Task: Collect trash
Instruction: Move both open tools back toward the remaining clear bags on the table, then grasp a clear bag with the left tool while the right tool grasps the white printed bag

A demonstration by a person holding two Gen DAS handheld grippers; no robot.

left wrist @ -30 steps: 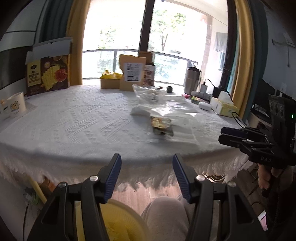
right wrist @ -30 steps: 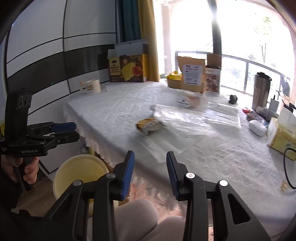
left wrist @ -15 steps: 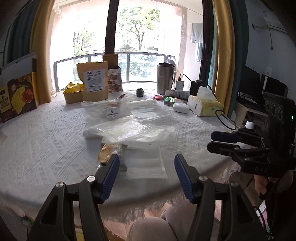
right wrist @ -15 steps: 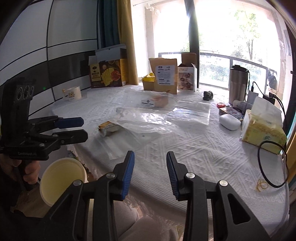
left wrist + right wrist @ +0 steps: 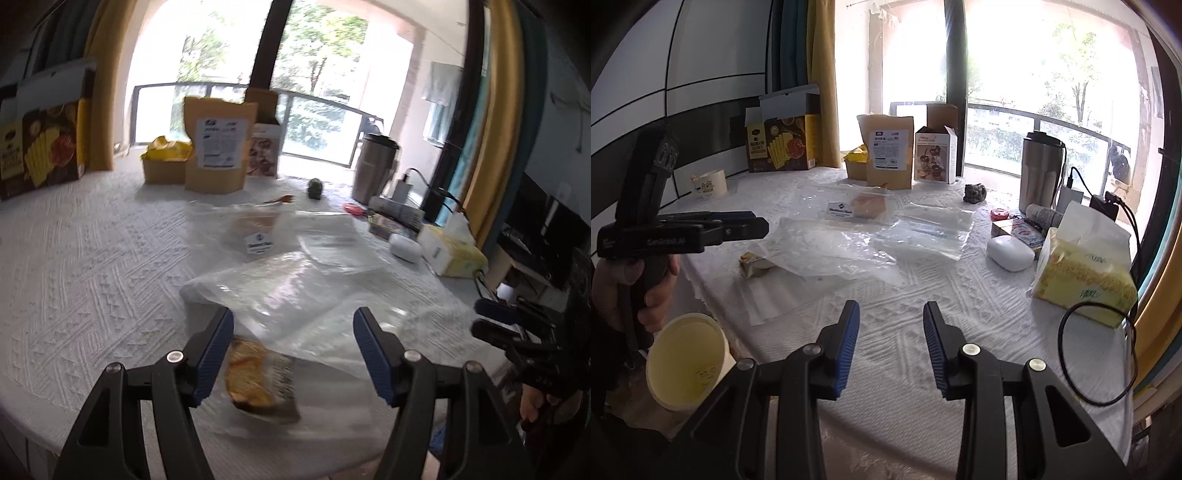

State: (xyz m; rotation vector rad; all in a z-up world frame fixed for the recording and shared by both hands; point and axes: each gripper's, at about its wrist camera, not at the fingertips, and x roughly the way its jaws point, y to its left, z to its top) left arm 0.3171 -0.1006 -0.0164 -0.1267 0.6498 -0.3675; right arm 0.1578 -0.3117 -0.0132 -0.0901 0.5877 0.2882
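The counter [image 5: 894,317] fills both views. Only the right wrist view shows the cream bin [image 5: 687,360] at 8 o'clock. The snack wrapper [image 5: 258,376] lies between the released left hand-held gripper [image 5: 293,349] fingers. The right hand-held gripper [image 5: 891,345] hangs released over bare cloth.

Snack wrapper [image 5: 258,380]: yellow and brown, crumpled, lying flat near the table's front edge, partly tucked under a clear plastic bag [image 5: 291,295]. Clear bag: large, wrinkled, empty, spread flat. Behind it, a second clear bag [image 5: 925,232], flat, and a labelled zip bag [image 5: 849,205] with orange-brown contents. Yellow bin [image 5: 687,360]: open, tilted, below the table edge.
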